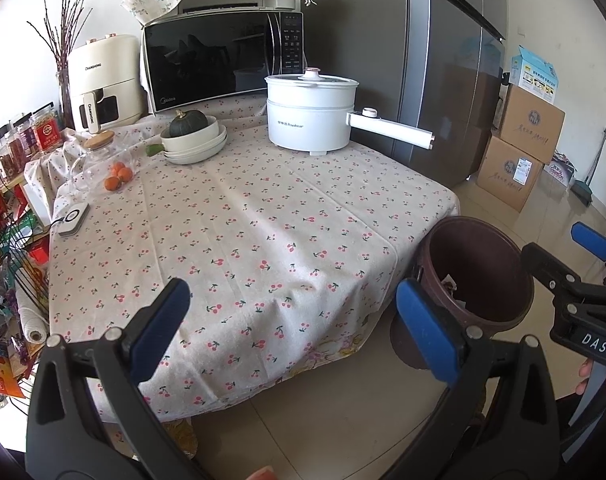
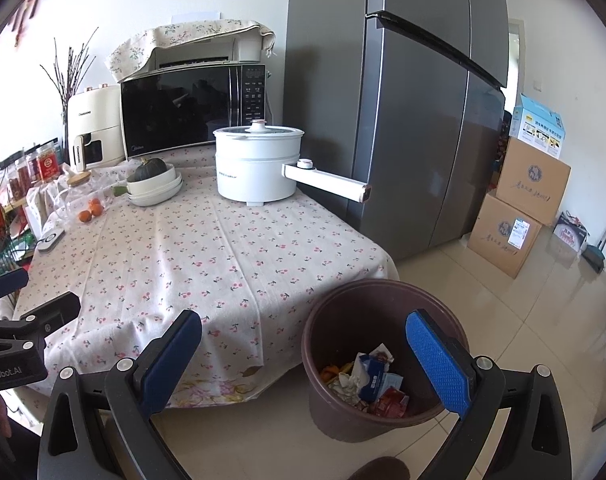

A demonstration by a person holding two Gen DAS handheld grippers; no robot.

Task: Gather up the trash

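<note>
A brown trash bin (image 2: pixel 383 308) stands on the floor by the table's near right corner; it also shows in the left wrist view (image 1: pixel 479 264). Inside it lies crumpled paper, wrappers and peel (image 2: pixel 367 380). My left gripper (image 1: pixel 295 320) is open and empty above the table's front edge. My right gripper (image 2: pixel 307 356) is open and empty, just above and in front of the bin; it shows at the right in the left wrist view (image 1: pixel 559 256).
A table with a cherry-print cloth (image 2: pixel 207 248) holds a white electric pot (image 2: pixel 259 164), stacked bowls with a green squash (image 2: pixel 155 184), oranges (image 2: pixel 91 210), a microwave (image 2: pixel 191 108) and an air fryer (image 2: pixel 93 132). A grey fridge (image 2: pixel 403 100) and cardboard boxes (image 2: pixel 519 208) stand to the right.
</note>
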